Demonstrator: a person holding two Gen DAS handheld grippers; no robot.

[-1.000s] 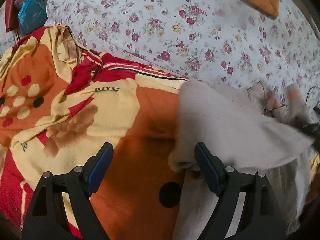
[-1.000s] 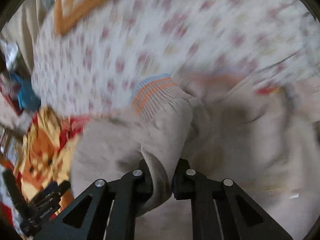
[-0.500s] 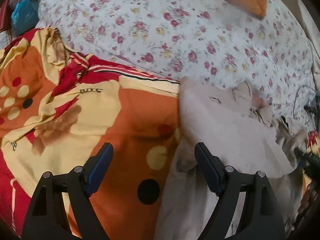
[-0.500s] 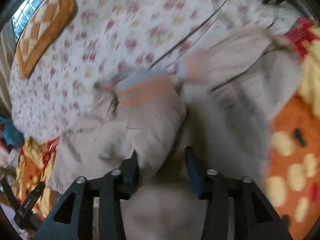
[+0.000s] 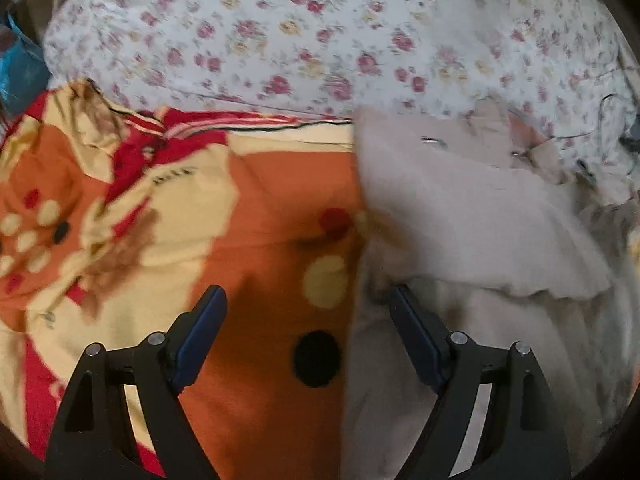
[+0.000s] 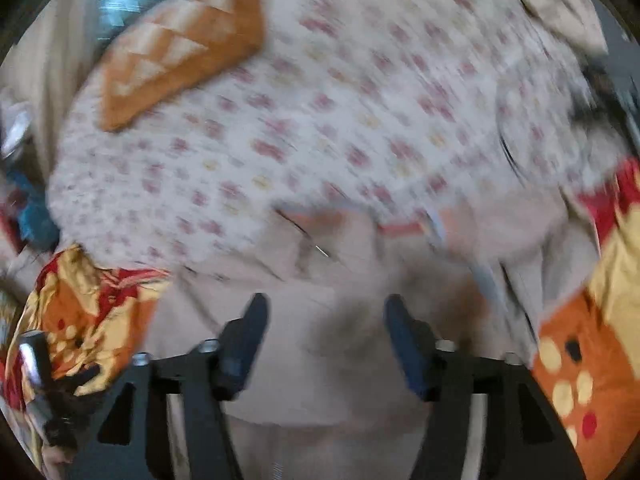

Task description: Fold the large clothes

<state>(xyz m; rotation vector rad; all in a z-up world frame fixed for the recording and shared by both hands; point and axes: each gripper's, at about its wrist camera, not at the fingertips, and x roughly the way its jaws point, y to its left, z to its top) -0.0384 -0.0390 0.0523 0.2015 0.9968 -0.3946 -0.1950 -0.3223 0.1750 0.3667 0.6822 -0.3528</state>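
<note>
Spread across the bed, an orange, red and cream blanket (image 5: pixel 256 216) carries the work, with a floral quilt (image 5: pixel 320 28) heaped behind it. From the left wrist, the beige garment (image 5: pixel 460 216) lies toward the blanket's right side, one folded panel on top, its upper edge meeting the quilt. The left gripper (image 5: pixel 308 316) hangs over the garment's left edge, jaws wide and empty, one finger above bare blanket, the other above cloth.

From the right wrist, much is blurred. The right gripper (image 6: pixel 324 320) has just been opening; its jaws stand wide above the beige cloth (image 6: pixel 320 380) with nothing pinched between them. A striped cuff (image 6: pixel 404 226) lies near the quilt (image 6: pixel 320 132).

Judging by this, the loose folded panel could slide or spring back now nothing pins it. The left gripper, straddling the edge, might also catch blanket along with the garment and drag both. Seams are hard to pick out.
</note>
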